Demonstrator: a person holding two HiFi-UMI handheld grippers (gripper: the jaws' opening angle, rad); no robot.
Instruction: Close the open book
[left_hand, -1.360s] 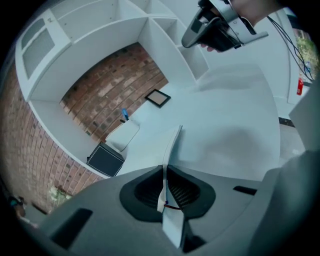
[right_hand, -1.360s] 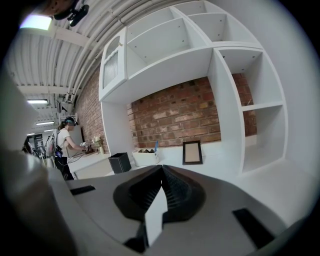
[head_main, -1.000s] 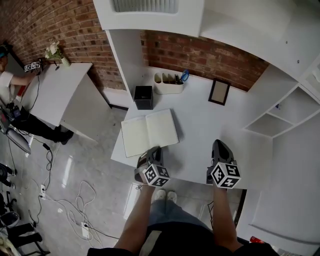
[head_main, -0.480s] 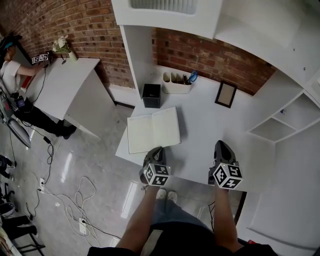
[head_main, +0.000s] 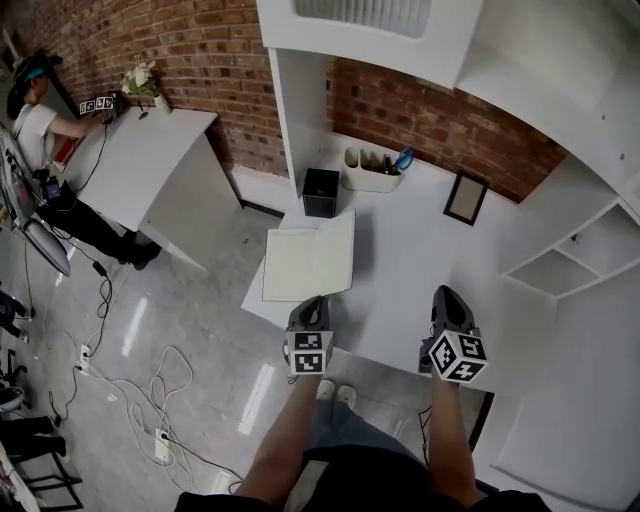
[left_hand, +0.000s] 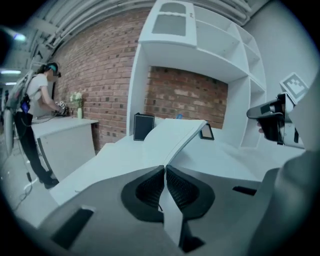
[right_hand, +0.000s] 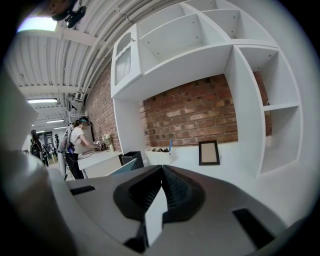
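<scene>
An open book (head_main: 305, 262) with blank pale pages lies on the white desk (head_main: 400, 270). Its left half is flat; its right half (left_hand: 170, 137) is raised and curves up from the spine. My left gripper (head_main: 310, 304) is at the book's near edge, shut on the lower edge of that raised half; in the left gripper view the sheet runs straight into the closed jaws of the left gripper (left_hand: 164, 169). My right gripper (head_main: 447, 297) hovers over the desk's near edge, well right of the book. The right gripper (right_hand: 161, 169) is shut with nothing in it.
Behind the book stand a black box (head_main: 320, 192), a white pen tray (head_main: 371, 172) and a small dark picture frame (head_main: 465, 198). White shelf compartments (head_main: 560, 260) flank the desk's right side. A person (head_main: 40, 130) works at a separate table far left; cables (head_main: 130, 390) lie on the floor.
The book's right half, flat before, is now lifted and tilting toward the left. My left gripper has rolled and shifted a little; the right gripper has barely moved.
</scene>
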